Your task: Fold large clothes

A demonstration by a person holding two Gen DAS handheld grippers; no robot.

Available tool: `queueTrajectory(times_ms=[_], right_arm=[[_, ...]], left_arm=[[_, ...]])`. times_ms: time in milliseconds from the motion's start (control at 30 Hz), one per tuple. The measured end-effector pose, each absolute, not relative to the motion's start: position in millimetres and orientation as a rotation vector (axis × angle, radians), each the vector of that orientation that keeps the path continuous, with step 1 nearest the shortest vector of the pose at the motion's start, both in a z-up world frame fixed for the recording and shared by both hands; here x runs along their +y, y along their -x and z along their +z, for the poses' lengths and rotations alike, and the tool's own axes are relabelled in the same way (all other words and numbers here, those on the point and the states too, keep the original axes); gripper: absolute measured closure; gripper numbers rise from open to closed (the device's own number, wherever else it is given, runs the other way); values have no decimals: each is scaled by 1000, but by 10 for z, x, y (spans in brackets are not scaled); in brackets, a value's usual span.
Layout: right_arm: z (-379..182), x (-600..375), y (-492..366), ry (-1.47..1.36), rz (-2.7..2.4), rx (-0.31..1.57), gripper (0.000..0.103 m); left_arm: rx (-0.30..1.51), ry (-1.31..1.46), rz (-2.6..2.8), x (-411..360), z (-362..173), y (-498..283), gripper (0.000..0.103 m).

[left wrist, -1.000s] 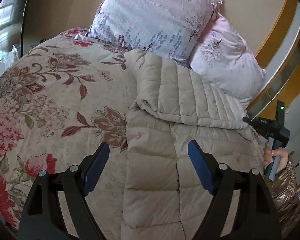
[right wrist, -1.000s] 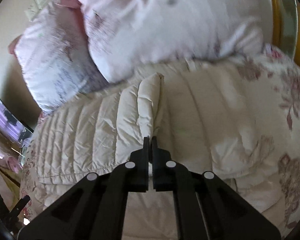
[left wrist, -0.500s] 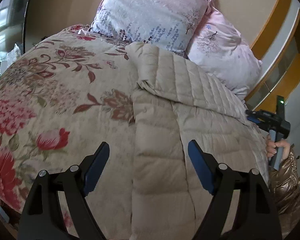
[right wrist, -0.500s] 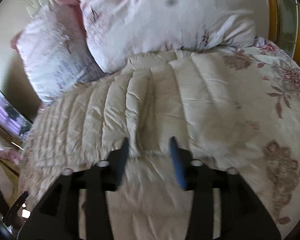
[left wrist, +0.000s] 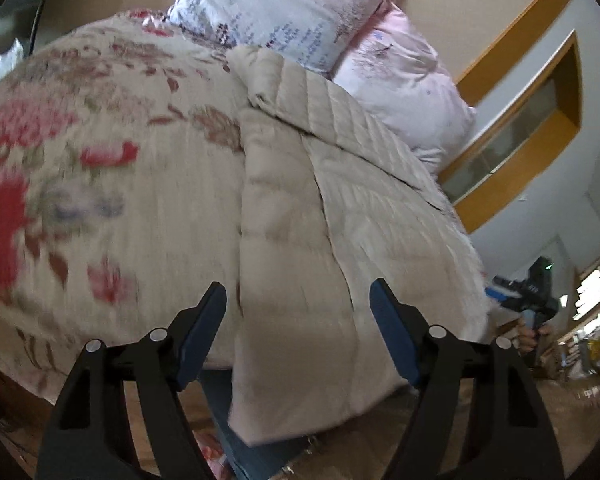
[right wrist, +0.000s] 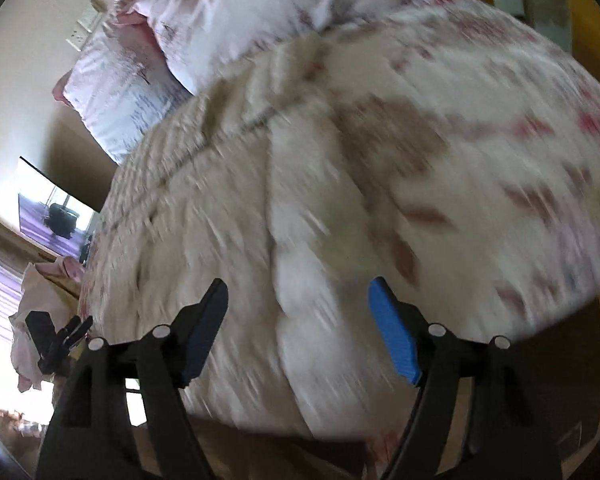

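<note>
A beige quilted down coat (left wrist: 300, 216) lies lengthwise on the bed, its upper part folded over near the pillows, its lower hem hanging over the bed's near edge. It also shows, blurred, in the right wrist view (right wrist: 220, 220). My left gripper (left wrist: 298, 332) is open and empty, held over the coat's hanging hem. My right gripper (right wrist: 296, 328) is open and empty above the coat's lower part. The right gripper also shows in the left wrist view (left wrist: 528, 300), off the coat's right side.
A floral bedspread (left wrist: 80, 168) covers the bed. Two pink patterned pillows (left wrist: 292, 12) lean at the headboard wall. A wood-framed panel (left wrist: 540, 92) is on the right. Floor and clutter show below the bed edge (left wrist: 580, 368). A screen (right wrist: 56, 212) hangs at the left.
My right gripper opened and let go of the coat's fold, then drew back toward the foot of the bed. My left gripper also drew back and lower, to the hanging hem.
</note>
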State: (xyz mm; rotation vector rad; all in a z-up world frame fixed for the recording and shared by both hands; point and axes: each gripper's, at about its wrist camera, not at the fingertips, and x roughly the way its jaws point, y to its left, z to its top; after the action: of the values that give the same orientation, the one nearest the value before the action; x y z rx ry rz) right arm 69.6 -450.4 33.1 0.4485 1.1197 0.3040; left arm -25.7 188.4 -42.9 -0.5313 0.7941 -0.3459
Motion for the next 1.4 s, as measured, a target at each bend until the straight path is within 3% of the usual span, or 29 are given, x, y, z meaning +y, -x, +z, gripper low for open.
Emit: queueTrajectory(times_ms=[200,600,633,667,800,900,1033,1400], right_arm=[[60,-4831,-372,-534,297,1211,18],[-495,-4812,-452,-733,461,1224,19],[-520,-4786,-448,-739,473,1226,22],[-539,-4756,-439,-742,483,1229,31],[-506,-4656,-388,-749,553,1214,69],[-398,-4628,-332,-702,587,1208,80],[-200,-4550,-283,-655,639,1162,86],[799,-4341,-335,-516,609,767,90]], left_arm=[[836,607,-381,1942,-691,406,28],[870,750,-523,1720,-1131,203,28],[869,758,-526,1707,-1145,194,28],[869,766,-533,1694,-1159,183,29],[879,784,-556,1660,-1188,192,51],[866,801,-592,1665,-1158,216,66],[847,775,-637,1645,-1037,264,84],[633,591,-607,1680,-136,226,87]])
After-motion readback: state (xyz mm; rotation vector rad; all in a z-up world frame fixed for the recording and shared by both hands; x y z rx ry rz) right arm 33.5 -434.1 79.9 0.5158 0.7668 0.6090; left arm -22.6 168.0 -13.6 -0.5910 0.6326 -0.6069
